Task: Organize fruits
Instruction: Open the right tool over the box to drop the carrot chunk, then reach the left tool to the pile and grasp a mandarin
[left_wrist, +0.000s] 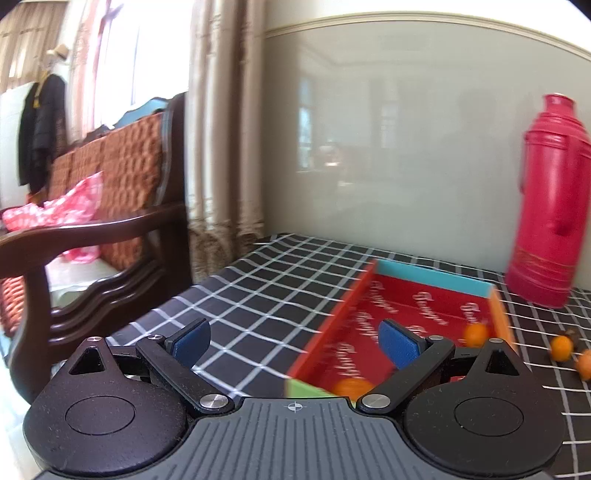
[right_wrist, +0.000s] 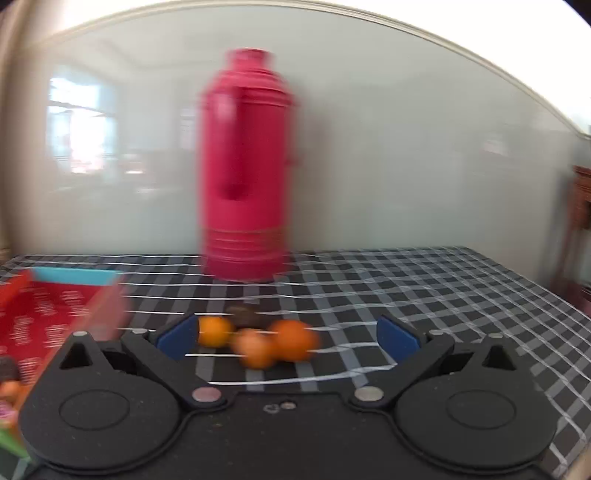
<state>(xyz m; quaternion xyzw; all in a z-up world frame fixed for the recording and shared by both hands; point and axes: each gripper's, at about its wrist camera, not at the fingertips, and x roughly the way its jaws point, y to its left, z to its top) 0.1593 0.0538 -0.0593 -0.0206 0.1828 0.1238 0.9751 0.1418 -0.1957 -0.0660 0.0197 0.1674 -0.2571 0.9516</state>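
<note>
Left wrist view: my left gripper (left_wrist: 294, 345) released, nothing between the blue pads, held above the near left edge of the red tray (left_wrist: 406, 317); tray lies on the checked tablecloth (left_wrist: 258, 288); two small orange fruits inside it, one at the right wall (left_wrist: 475, 334), one at the near end (left_wrist: 351, 387); pink thermos (left_wrist: 546, 206) upright behind the tray's far right corner. Right wrist view, blurred: my right gripper (right_wrist: 288, 338) also spread wide and bare; loose orange fruits (right_wrist: 291, 339) clustered on the cloth between its fingers, a dark fruit (right_wrist: 243, 315) just behind them; tray to the left.
</note>
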